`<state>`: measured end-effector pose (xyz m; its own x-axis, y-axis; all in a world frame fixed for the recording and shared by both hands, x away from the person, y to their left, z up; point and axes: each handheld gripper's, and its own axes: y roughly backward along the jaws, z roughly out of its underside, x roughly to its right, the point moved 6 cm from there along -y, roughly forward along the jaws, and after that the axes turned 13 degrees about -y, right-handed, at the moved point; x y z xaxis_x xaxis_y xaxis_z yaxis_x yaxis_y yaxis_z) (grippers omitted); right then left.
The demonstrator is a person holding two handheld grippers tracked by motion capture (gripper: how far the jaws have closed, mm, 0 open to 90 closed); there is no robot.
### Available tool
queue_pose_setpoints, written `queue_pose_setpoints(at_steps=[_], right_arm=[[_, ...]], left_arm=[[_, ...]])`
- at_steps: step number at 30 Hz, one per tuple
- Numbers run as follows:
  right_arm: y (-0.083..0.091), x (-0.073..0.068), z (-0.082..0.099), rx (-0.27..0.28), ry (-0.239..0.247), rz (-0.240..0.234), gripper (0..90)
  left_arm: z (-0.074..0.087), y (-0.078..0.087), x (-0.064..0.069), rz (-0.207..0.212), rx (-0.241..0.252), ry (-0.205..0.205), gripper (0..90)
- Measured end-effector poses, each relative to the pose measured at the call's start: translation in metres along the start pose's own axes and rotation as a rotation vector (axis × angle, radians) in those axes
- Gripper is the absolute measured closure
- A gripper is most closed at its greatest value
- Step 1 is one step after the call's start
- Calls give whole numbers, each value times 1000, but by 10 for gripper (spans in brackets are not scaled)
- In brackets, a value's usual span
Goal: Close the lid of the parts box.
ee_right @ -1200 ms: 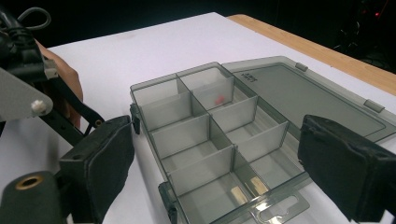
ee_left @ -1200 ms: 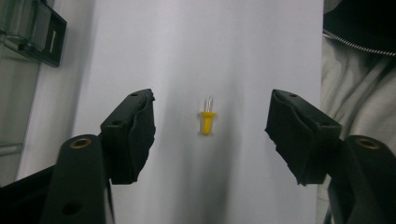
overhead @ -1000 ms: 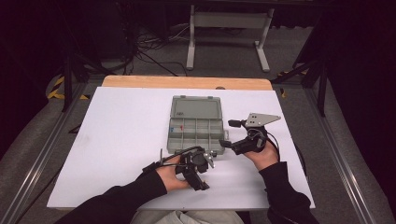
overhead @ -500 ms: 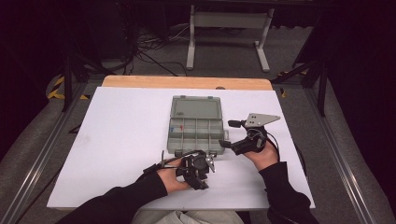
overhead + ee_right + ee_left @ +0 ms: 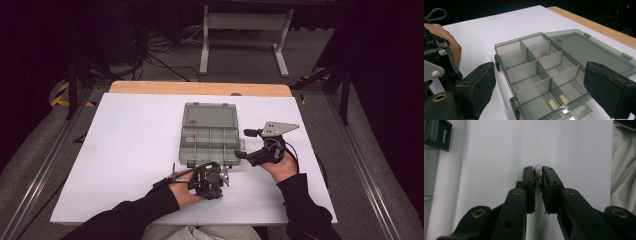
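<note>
The left tool (image 5: 538,173) has just been closing its jaws and now pinches a small thin metallic piece with a yellowish spot (image 5: 538,171) over the white bench (image 5: 130,150) near its front edge. The right tool (image 5: 539,92) stands wide apart, straddling the near end of the open grey translucent plastic compartment box (image 5: 210,142) mid-bench.

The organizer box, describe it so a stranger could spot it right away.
On the white table top, look mid-table just ahead of the two hand-held grippers. The organizer box is smoky clear plastic, split into small compartments, its flat lid open toward the far edge.
</note>
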<state>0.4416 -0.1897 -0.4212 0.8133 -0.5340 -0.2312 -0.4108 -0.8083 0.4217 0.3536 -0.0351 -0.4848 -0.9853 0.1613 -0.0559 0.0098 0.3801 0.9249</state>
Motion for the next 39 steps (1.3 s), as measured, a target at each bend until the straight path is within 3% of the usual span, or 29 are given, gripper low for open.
queue_pose_setpoints(at_steps=[8,14,25,39], right_arm=[[1,0,-1,5,-5,-2,109],[2,0,-1,7,-7,-2,109],[2,2,0,6,-10,3,109],[1,2,0,3,-5,7,108]], left_arm=[[0,3,-1,2,-8,1,849],[-1,10,-3,6,13,7,850],[1,33,-13,4,38,32,850],[7,61,-29,-34,65,68,850]])
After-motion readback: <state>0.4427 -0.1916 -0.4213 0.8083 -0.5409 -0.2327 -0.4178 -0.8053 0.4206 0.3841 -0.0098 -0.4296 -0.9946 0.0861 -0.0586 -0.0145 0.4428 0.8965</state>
